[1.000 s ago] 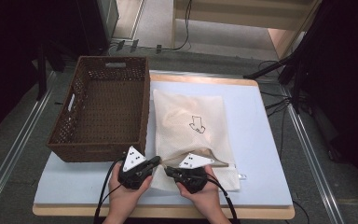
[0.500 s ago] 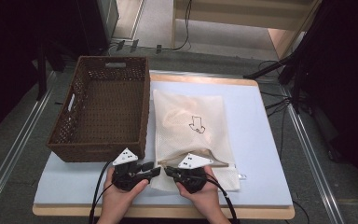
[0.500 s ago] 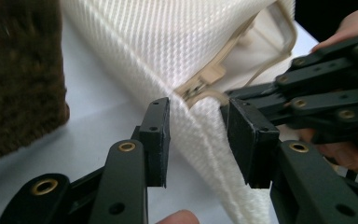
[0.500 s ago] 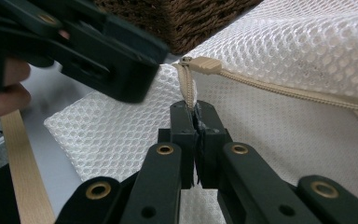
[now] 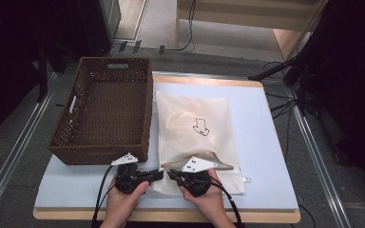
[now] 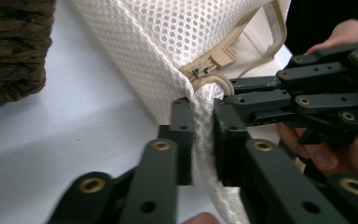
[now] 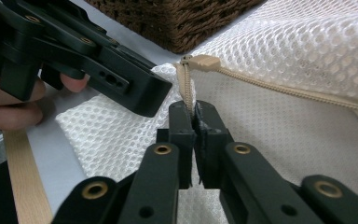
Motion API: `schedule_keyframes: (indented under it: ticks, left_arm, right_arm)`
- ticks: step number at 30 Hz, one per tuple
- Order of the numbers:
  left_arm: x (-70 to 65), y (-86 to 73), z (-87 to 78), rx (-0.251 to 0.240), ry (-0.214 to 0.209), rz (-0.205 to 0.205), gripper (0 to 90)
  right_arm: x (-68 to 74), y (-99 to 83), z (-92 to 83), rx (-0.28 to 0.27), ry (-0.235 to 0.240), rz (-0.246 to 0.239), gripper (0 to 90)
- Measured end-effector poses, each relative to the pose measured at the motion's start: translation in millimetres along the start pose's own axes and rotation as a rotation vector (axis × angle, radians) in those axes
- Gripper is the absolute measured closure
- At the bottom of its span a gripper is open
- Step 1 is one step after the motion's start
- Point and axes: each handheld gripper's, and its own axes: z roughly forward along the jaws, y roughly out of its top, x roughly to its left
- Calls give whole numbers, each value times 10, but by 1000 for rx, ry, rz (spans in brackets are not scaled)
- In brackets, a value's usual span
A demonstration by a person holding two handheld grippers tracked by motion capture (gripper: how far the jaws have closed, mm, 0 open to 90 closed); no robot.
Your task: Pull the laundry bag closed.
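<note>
Mesh bag (image 5: 195,128) corner: left gripper (image 5: 158,175) lower, just closed on it; right gripper (image 5: 172,174) clamped too.

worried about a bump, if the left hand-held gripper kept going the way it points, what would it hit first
Probably the right hand-held gripper: its jaws sit just past the left hand-held gripper, which is shut on a fold of the mesh bag beside the zipper end. Depth is hard to judge.

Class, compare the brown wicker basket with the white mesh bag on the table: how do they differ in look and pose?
The wicker basket is dark brown, stiff and stands upright with open top; the mesh bag is white, soft and lies flat. The basket stands untouched, while the bag's near edge is pinched by the left gripper and right gripper. Both rest on the pale blue table.
</note>
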Motion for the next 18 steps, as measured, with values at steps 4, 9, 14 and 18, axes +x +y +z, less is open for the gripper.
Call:
schedule_keyframes:
  ticks: [4,9,14,18]
  left_arm:
    - [-28,-15,11,3,38,43,853]
    - [-101,-31,13,0,104,123,853]
    - [-181,-49,12,-16,166,206,855]
    - [-205,-61,6,-23,191,238,855]
  right_arm:
    - [-35,20,1,-4,61,-4,662]
    - [-132,91,-80,-59,110,107,638]
    - [-204,145,-70,-103,144,266,645]
    - [-226,166,-12,-95,143,346,697]
